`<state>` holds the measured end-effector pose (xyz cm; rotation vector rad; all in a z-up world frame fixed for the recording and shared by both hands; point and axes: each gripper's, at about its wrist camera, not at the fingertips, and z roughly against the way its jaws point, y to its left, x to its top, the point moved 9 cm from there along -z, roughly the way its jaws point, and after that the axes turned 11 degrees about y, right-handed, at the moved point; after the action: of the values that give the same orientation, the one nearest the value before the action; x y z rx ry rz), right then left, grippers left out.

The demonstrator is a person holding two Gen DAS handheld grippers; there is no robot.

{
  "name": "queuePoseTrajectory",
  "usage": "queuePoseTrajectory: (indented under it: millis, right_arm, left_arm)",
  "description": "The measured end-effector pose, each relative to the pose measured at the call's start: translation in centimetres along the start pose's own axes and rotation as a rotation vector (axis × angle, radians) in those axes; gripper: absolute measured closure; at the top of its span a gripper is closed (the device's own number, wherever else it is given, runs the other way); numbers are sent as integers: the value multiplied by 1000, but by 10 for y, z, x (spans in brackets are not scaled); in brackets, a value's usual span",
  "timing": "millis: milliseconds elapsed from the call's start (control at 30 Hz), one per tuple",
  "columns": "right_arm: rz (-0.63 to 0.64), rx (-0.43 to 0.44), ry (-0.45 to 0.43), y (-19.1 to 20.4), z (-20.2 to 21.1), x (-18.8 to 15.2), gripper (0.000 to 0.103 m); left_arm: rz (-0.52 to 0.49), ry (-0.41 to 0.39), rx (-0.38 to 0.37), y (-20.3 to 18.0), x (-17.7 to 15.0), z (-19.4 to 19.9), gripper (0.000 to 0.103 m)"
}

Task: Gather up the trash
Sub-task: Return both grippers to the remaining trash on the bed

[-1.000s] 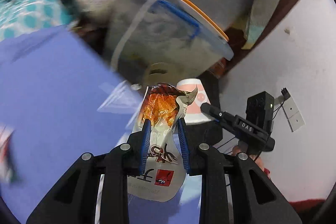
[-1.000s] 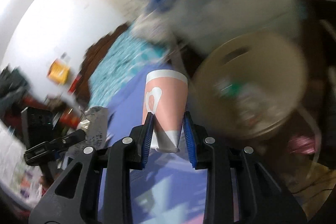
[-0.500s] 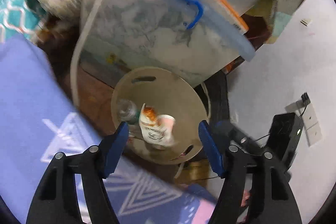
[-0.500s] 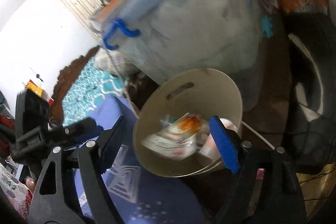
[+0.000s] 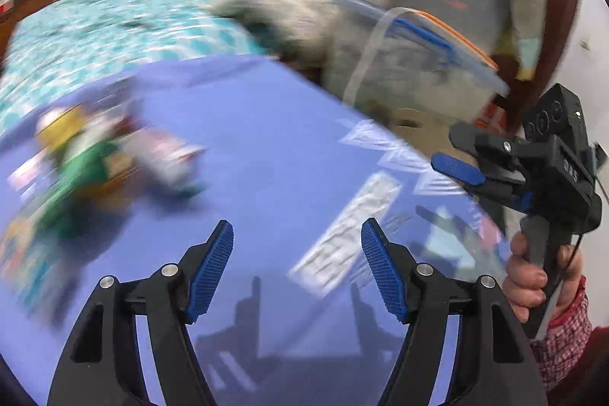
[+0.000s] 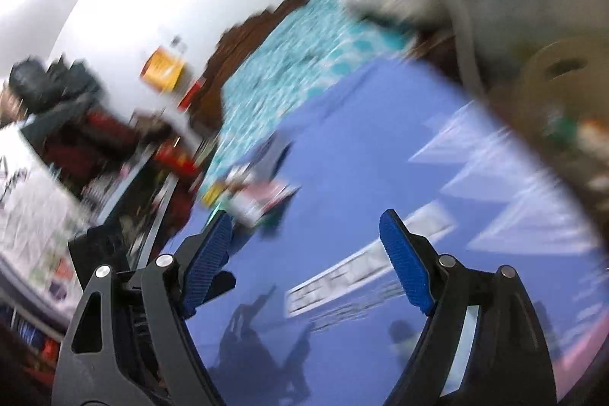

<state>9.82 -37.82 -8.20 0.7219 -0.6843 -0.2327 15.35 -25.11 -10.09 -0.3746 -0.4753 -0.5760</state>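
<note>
Both the left gripper (image 5: pixel 297 269) and right gripper (image 6: pixel 304 261) gape empty above the purple mat (image 5: pixel 274 147); wrappers (image 5: pixel 114 155) wait near its far left edge; some litter already sits in the tan bin (image 6: pixel 563 94) beyond its right edge.

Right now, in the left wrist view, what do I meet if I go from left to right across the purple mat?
Pile of blurred wrappers → left tool, open and empty → white printed strip on the mat → right tool, held by a hand at the right edge.
</note>
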Motion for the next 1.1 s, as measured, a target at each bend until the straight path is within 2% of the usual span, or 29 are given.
queuePoseTrajectory:
  millis: [100,167,267,400,467,500,600,900,1100]
  right_arm:
    - [14,64,103,39,-54,-30,23]
    - [17,90,162,57,-80,-48,27]
    - [25,105,239,74,-119,-69,36]
    - [47,112,292,93,-152,-88,40]
    - [56,105,303,96,-161,-96,40]
    - [56,92,313,95,-165,-99,41]
    - [63,76,295,94,-162,-98,41]
    - [63,41,294,89,-161,-96,43]
    - [68,38,297,90,-163,-96,43]
  left_arm:
    - [99,-21,61,54,-28,27,36]
    - [165,-46,125,92,-47,45,36]
    - [271,-64,161,137,-72,63,36]
    - [368,-81,199,176,-98,79,36]
    - [388,-83,208,184,-107,81,36]
    - [401,-91,183,186,-109,83,36]
    - [415,-121,175,190,-110,89,36]
    - [331,-109,216,170,-104,83,36]
    - [338,-102,207,172,-104,81,35]
